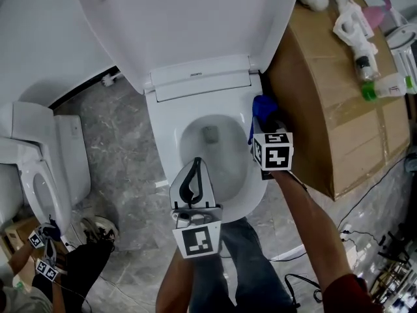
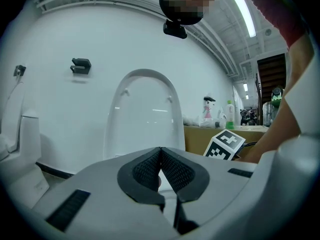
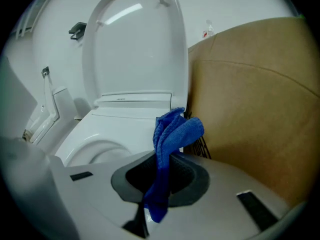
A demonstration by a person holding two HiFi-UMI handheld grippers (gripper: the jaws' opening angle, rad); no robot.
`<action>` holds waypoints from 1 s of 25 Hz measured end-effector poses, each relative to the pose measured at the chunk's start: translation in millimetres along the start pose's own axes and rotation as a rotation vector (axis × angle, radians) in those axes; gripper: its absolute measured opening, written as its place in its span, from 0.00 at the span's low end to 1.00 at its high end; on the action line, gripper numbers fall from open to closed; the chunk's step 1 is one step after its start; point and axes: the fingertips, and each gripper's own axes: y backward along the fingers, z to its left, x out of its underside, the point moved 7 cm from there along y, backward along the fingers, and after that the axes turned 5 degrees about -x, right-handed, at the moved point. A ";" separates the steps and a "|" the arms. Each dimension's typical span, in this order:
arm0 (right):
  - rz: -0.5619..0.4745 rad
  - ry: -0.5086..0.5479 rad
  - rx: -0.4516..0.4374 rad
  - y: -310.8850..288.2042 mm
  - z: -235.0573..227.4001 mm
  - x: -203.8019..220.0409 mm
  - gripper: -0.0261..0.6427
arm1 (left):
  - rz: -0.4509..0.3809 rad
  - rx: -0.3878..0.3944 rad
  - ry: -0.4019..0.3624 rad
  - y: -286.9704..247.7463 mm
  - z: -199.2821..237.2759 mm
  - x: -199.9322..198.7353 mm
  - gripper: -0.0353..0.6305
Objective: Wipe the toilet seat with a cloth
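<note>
A white toilet stands with its lid point(image 1: 189, 25) raised and its seat point(image 1: 166, 132) down around the bowl. My right gripper point(image 1: 262, 119) is shut on a blue cloth point(image 1: 262, 108) point(image 3: 172, 134) at the seat's right rim, close to the hinge end. The cloth sticks up out of the jaws in a bunched fold. My left gripper point(image 1: 195, 168) point(image 2: 160, 156) hovers over the front of the bowl, jaws shut with nothing between them, pointing roughly level at the raised lid point(image 2: 145, 114).
A large cardboard box point(image 1: 339, 109) point(image 3: 255, 99) stands tight against the toilet's right side, with bottles point(image 1: 384, 87) on top. A second toilet point(image 1: 39, 168) is at the left. Another person with grippers point(image 1: 42, 253) is at the lower left. Cables point(image 1: 352, 240) lie on the floor.
</note>
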 end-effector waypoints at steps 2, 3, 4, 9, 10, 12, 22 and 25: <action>0.001 0.006 0.001 7.1 2.4 9.8 0.12 | -0.003 0.004 0.001 7.3 -1.8 0.7 0.08; 0.002 0.009 0.003 10.6 3.5 14.5 0.12 | -0.004 0.006 0.001 11.3 -2.6 1.2 0.08; 0.004 0.009 0.006 14.2 4.5 19.2 0.12 | -0.005 0.009 0.001 15.3 -3.3 1.7 0.08; 0.017 -0.007 0.013 31.9 12.2 42.6 0.12 | -0.001 0.020 -0.004 35.4 -4.0 4.3 0.08; 0.020 -0.008 0.014 35.8 14.0 47.5 0.12 | -0.003 0.021 -0.005 39.2 -3.7 4.3 0.08; 0.024 -0.010 0.014 43.7 17.9 57.6 0.12 | -0.006 0.020 -0.004 46.8 -2.4 4.5 0.08; 0.041 0.014 0.011 85.9 50.3 114.3 0.12 | -0.028 0.023 -0.008 83.8 8.1 1.5 0.08; 0.037 0.011 0.022 97.8 58.3 129.7 0.12 | -0.027 0.028 -0.006 94.1 9.4 1.4 0.08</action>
